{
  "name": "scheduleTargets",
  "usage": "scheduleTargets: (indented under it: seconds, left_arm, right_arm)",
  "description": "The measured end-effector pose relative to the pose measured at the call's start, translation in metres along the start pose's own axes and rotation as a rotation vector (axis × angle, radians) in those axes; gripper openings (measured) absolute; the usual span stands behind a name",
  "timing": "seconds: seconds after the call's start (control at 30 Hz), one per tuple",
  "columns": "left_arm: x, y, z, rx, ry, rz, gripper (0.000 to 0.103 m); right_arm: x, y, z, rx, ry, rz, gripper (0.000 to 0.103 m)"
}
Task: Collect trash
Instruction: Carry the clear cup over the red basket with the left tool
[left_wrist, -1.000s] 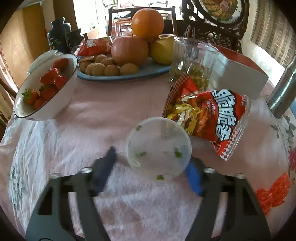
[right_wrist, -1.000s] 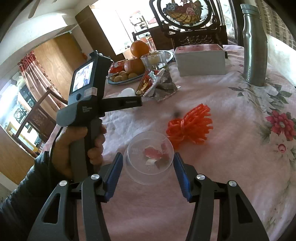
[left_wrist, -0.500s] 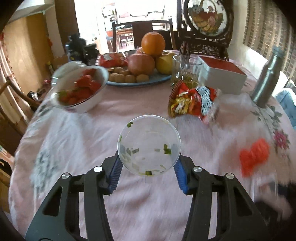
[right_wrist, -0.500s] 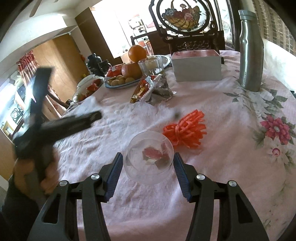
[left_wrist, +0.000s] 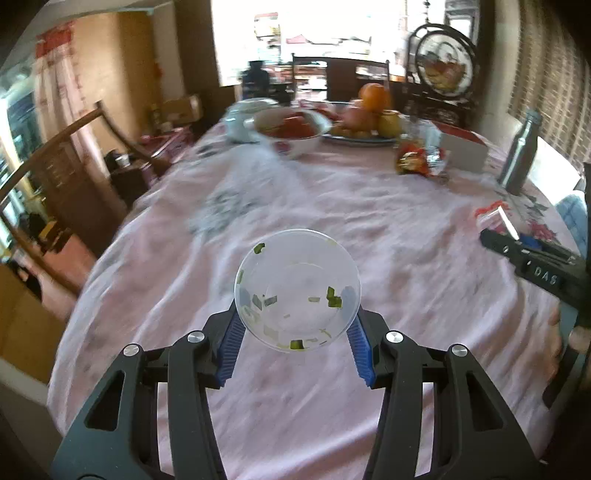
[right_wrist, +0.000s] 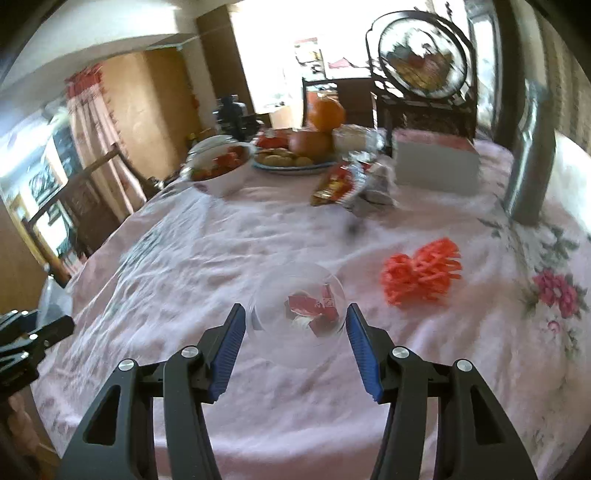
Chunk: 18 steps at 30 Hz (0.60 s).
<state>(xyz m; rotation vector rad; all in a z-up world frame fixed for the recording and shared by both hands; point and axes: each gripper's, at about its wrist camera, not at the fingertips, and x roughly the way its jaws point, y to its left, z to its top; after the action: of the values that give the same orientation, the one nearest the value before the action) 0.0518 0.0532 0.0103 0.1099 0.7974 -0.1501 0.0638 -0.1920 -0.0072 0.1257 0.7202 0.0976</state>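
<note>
Both views are taken from just behind the jaws, tilted down across the pink-clothed worktop (left_wrist: 369, 206) toward the window end. The left wrist view is set at the near edge; the right wrist view sits further right. Shared by both — the fruit plate (left_wrist: 364, 138) (right_wrist: 295, 166), the steel bottle (left_wrist: 521, 151) (right_wrist: 528, 162), the white box (left_wrist: 461, 155) (right_wrist: 436, 170).

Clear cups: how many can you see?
2. One cup with green bits inside is gripped in the left tool. The other cup, with red scraps inside, sits between the right tool's fingers. Others may be hidden.
</note>
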Motion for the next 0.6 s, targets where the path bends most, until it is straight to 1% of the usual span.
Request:
scheduleTargets:
  seconds: [0.1, 0.2, 0.47, 0.6]
  left_arm:
    - [-0.015, 0.022, -0.018, -0.049, -0.002, 0.030, 0.051]
    - [-0.029, 0.042, -0.034, -0.109, -0.011, 0.040, 0.051]
    - [-0.057, 0.080, -0.066, -0.218, -0.035, 0.055, 0.051]
    - [-0.075, 0.102, -0.084, -0.293, -0.063, 0.096, 0.051]
  right_arm:
    - [-0.013, 0.021, -0.009, -0.022, -0.003, 0.036, 0.056]
    - [-0.026, 0.045, -0.018, -0.056, -0.002, 0.059, 0.056]
    - [-0.060, 0.119, -0.036, -0.181, -0.015, 0.141, 0.056]
    - [-0.074, 0.158, -0.047, -0.253, -0.016, 0.198, 0.056]
